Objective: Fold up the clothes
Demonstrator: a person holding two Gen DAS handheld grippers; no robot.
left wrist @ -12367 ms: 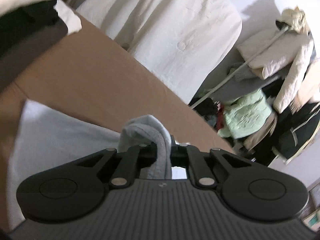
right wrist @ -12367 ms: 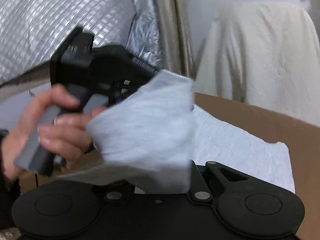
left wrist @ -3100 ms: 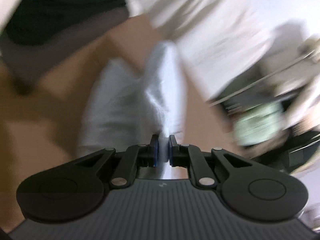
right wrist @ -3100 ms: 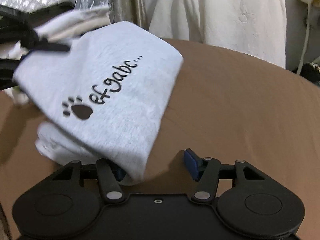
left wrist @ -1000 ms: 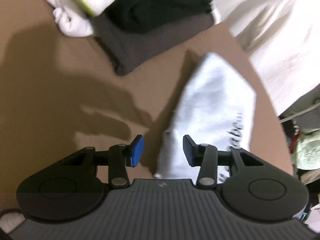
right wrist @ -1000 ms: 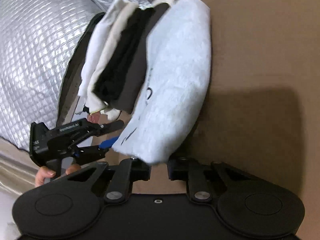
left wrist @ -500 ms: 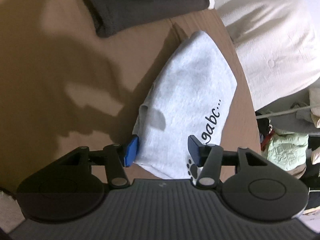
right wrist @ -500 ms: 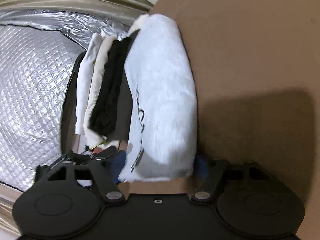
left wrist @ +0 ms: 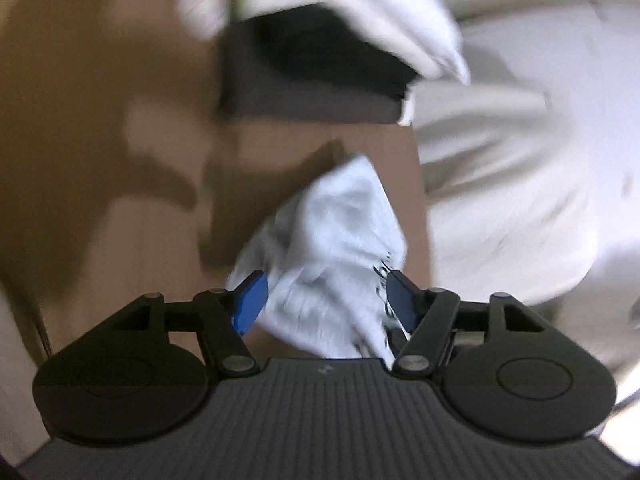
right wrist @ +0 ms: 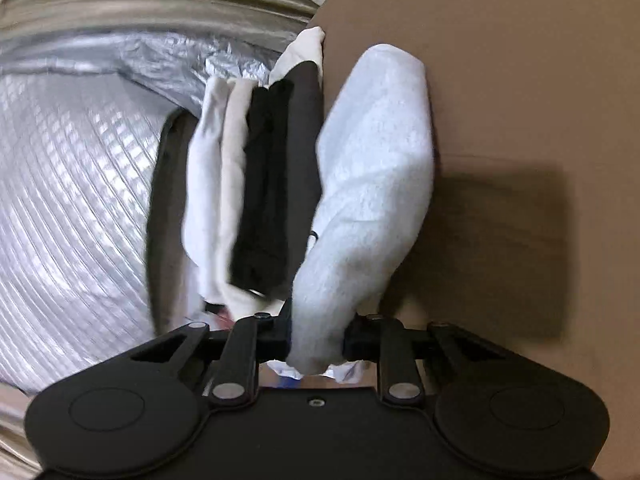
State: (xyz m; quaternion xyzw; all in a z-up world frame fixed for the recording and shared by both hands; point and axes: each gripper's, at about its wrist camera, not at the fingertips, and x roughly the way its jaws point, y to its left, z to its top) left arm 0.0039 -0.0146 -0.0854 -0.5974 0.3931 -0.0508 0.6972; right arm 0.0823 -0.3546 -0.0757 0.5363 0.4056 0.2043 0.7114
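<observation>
While the left view blurs, these lines hold:
Grey garment (right wrist: 372,184): folded, its near end raised off the brown surface (right wrist: 540,92), just beside the stack of folded clothes (right wrist: 256,184).
My right fingers (right wrist: 316,340): have just been closing and now clench the garment's near end.
My left fingers (left wrist: 322,300): have just been spreading; blue pads wide, cloth loose between them, not pinched.
Backdrop: quilted silver sheet (right wrist: 72,184).
</observation>
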